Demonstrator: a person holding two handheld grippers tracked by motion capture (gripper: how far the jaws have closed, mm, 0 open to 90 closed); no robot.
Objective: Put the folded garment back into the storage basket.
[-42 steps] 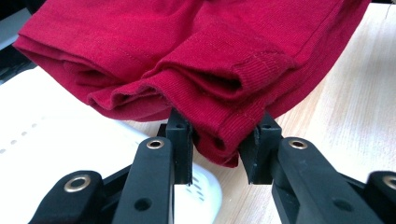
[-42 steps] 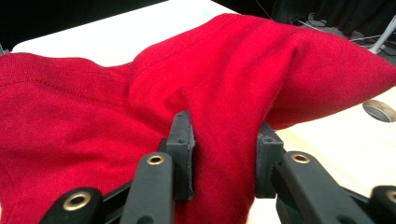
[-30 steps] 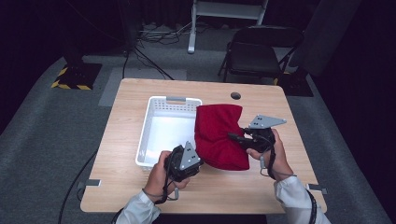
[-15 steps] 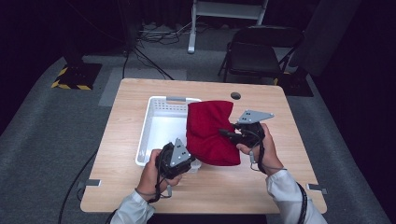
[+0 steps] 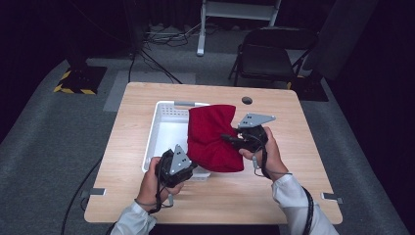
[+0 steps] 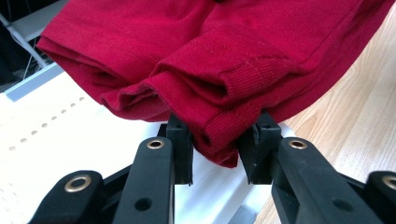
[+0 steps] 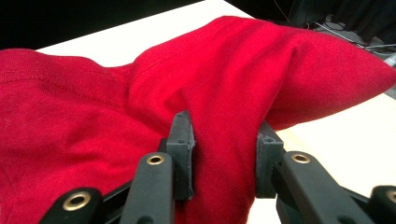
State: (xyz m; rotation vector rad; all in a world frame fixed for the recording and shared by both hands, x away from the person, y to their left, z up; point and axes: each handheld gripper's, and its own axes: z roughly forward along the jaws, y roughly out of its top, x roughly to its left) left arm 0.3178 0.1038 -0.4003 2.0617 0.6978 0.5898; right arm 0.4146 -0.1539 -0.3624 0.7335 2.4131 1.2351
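A folded red garment hangs above the right part of a white plastic basket on the wooden table. My left gripper holds its near edge; in the left gripper view the jaws pinch the ribbed hem of the red garment over the white basket. My right gripper grips the garment's right side; in the right gripper view its jaws squeeze a thick fold of the red garment.
A round cable hole sits near the table's far edge. A black chair stands behind the table, and a metal stand is farther back. Cables lie on the grey floor. Hazard tape marks the floor at left.
Both grippers have carried the red garment leftward, from the table's right side to over the basket's right part. Both have kept their hold.
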